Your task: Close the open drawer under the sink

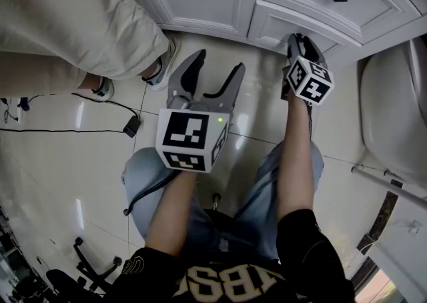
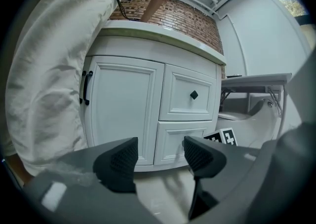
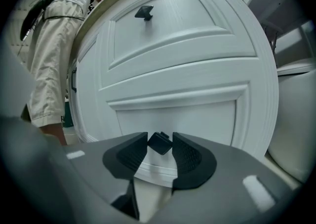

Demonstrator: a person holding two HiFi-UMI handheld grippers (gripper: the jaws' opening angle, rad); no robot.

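My right claw is closed narrow on the black knob of the lower drawer. This drawer sits under the upper drawer of the white cabinet, and its front stands a little out. My left claw is wide and holds nothing; it hangs above the floor.

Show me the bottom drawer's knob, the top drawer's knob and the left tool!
bottom drawer knob [image 3: 160, 142]: right gripper view, its black front face.
top drawer knob [image 3: 144, 12]: right gripper view, its middle.
left tool [image 2: 160, 155]: left gripper view, midway between its fingertips.
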